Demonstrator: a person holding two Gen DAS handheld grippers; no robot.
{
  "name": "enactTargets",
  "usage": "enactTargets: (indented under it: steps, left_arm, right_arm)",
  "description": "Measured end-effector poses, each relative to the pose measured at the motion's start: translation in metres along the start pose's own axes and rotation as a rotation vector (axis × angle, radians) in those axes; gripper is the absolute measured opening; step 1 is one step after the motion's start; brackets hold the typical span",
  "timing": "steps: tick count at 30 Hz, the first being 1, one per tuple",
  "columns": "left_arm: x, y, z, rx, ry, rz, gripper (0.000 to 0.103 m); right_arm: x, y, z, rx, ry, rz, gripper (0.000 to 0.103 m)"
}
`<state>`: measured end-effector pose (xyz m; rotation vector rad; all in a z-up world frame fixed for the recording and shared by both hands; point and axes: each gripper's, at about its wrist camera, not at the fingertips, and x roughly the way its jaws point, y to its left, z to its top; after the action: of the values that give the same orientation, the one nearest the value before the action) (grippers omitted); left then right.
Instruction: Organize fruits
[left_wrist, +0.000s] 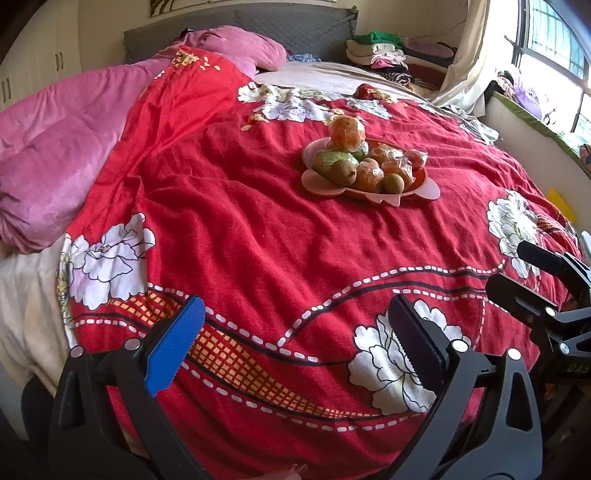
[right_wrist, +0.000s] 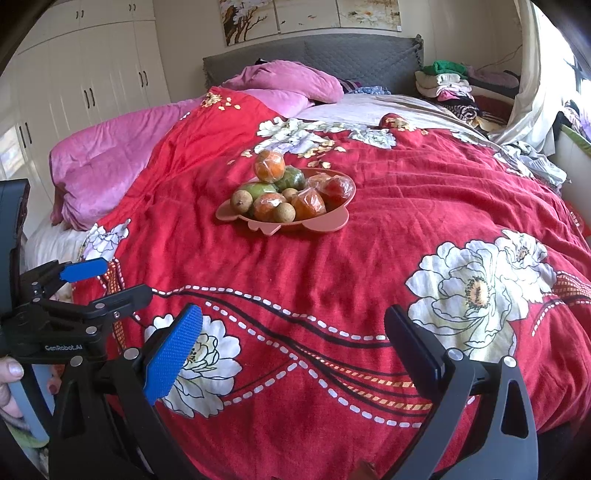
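A pink plate (left_wrist: 428, 190) (right_wrist: 332, 223) heaped with fruit rests mid-bed on a red flowered blanket (left_wrist: 258, 229) (right_wrist: 369, 258). A wrapped orange (left_wrist: 346, 129) (right_wrist: 270, 166) tops the pile, above green fruit (left_wrist: 334, 160) (right_wrist: 260, 190), several smaller wrapped oranges (left_wrist: 369, 175) (right_wrist: 308, 205) and brown round fruits (left_wrist: 392, 182) (right_wrist: 242, 201). My left gripper (left_wrist: 299, 332) hovers open over the blanket's near edge, well short of the plate, holding nothing. My right gripper (right_wrist: 295, 343) is likewise open and empty. Each gripper shows at the side of the other's view, the right gripper (left_wrist: 532, 273) and the left gripper (right_wrist: 110, 280).
A pink duvet (left_wrist: 55, 155) (right_wrist: 110, 162) is bunched on the bed's left. Folded clothes (left_wrist: 384, 55) (right_wrist: 450, 85) are stacked by the grey headboard (right_wrist: 332, 51). White wardrobes (right_wrist: 92, 74) line the left wall and a window (left_wrist: 554, 48) the right. A hand (right_wrist: 7, 384) grips the left handle.
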<state>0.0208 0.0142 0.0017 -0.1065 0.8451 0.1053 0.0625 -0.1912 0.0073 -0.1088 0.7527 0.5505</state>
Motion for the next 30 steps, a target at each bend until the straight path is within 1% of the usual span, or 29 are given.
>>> enactTargets:
  steps: [8, 12, 18, 21, 23, 26, 27, 29, 30]
  left_arm:
    - [-0.001, 0.0, -0.001, 0.001, 0.011, -0.007, 0.093]
    - [0.0, -0.001, 0.0, 0.002, 0.022, -0.031, 0.093]
    - [0.0, -0.003, 0.0, 0.022, 0.026, -0.017, 0.093]
    - [0.003, -0.004, 0.004, 0.023, 0.03, 0.003, 0.093]
    - [0.003, 0.0, 0.01, 0.013, 0.022, -0.02, 0.093]
    - [0.006, 0.013, 0.027, -0.025, 0.006, -0.059, 0.093]
    - [0.012, 0.022, 0.038, -0.032, 0.007, -0.041, 0.093]
    - [0.027, 0.043, 0.059, -0.045, -0.008, 0.06, 0.093]
    - [0.032, 0.05, 0.066, -0.057, -0.011, 0.078, 0.093]
  right_arm:
    - [0.001, 0.0, 0.0, 0.0, 0.002, -0.001, 0.099]
    - [0.001, -0.001, -0.001, 0.001, 0.001, -0.002, 0.099]
    - [0.003, -0.003, -0.002, 0.011, 0.003, -0.004, 0.099]
    - [0.005, -0.007, -0.003, 0.018, 0.002, -0.005, 0.099]
    - [0.007, -0.01, -0.002, 0.026, 0.002, -0.008, 0.098]
    - [0.01, -0.028, 0.006, 0.058, -0.019, -0.047, 0.098]
    - [0.011, -0.034, 0.008, 0.07, -0.024, -0.061, 0.098]
    - [0.013, -0.061, 0.022, 0.114, -0.039, -0.122, 0.098]
    - [0.015, -0.081, 0.033, 0.141, -0.057, -0.177, 0.098]
